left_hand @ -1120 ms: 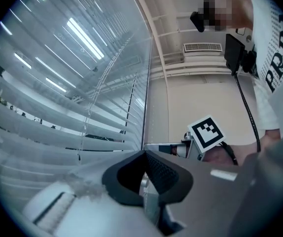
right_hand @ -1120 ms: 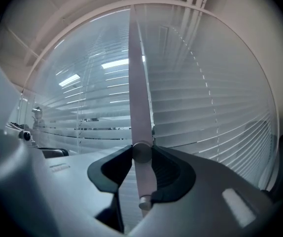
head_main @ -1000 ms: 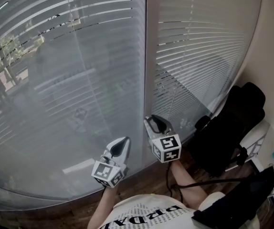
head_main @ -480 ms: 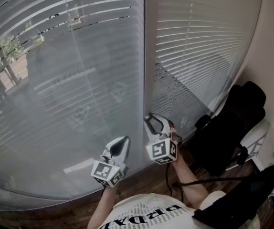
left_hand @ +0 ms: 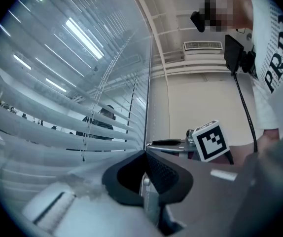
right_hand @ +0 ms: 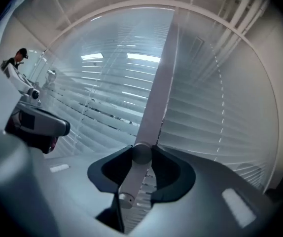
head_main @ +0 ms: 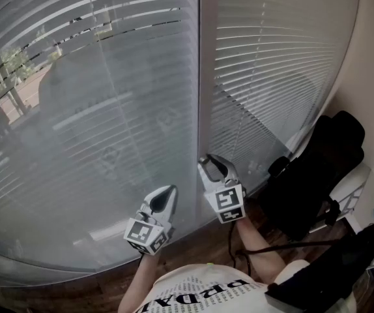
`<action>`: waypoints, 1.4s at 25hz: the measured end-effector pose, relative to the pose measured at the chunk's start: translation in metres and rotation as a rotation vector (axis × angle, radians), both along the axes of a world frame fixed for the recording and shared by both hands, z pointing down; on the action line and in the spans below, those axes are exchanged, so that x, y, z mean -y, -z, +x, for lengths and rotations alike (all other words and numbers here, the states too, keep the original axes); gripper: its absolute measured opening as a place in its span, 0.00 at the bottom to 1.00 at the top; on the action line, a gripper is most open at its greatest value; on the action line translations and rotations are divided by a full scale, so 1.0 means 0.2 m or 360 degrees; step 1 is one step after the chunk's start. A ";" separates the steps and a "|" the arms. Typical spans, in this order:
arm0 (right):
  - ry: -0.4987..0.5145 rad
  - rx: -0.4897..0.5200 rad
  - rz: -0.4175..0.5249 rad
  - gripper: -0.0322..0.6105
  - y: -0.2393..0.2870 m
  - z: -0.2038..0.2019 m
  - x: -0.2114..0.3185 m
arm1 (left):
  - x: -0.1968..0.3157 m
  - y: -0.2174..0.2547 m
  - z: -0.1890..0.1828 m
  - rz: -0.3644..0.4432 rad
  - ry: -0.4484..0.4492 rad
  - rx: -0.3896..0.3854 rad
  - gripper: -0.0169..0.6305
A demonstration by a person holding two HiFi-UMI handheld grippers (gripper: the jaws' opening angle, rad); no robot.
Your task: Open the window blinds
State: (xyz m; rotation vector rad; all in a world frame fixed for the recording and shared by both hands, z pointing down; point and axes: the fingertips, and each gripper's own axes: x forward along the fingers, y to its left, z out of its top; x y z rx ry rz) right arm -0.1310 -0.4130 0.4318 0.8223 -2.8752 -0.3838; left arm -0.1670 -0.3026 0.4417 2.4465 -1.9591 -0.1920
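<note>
The right gripper [right_hand: 142, 154], jaws just closing further, clamps the tilt wand [right_hand: 130, 181].

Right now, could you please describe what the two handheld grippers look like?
The left gripper and right gripper match: pale grey shells, black jaw pads, a white cube with black square markers. The person's top is white with black lettering.

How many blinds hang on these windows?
2. The left blind hangs left of the post; the right blind hangs right of it. More may lie out of view.
</note>
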 end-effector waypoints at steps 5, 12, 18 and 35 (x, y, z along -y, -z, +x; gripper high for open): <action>0.0002 0.0090 -0.0119 0.26 0.00 0.01 0.01 | 0.01 0.00 0.01 -0.0004 -0.0009 0.0003 0.01; 0.0008 0.0265 -0.0345 0.26 0.00 0.02 0.02 | 0.01 0.00 0.02 0.0000 -0.0028 0.0016 0.01; 0.0016 0.0373 -0.0518 0.26 -0.01 0.02 0.03 | 0.01 0.00 0.01 0.0004 -0.0028 0.0020 0.01; -0.0005 0.0065 -0.0127 0.31 0.01 0.02 0.00 | -0.02 0.00 -0.01 -0.0002 -0.0005 0.0015 0.01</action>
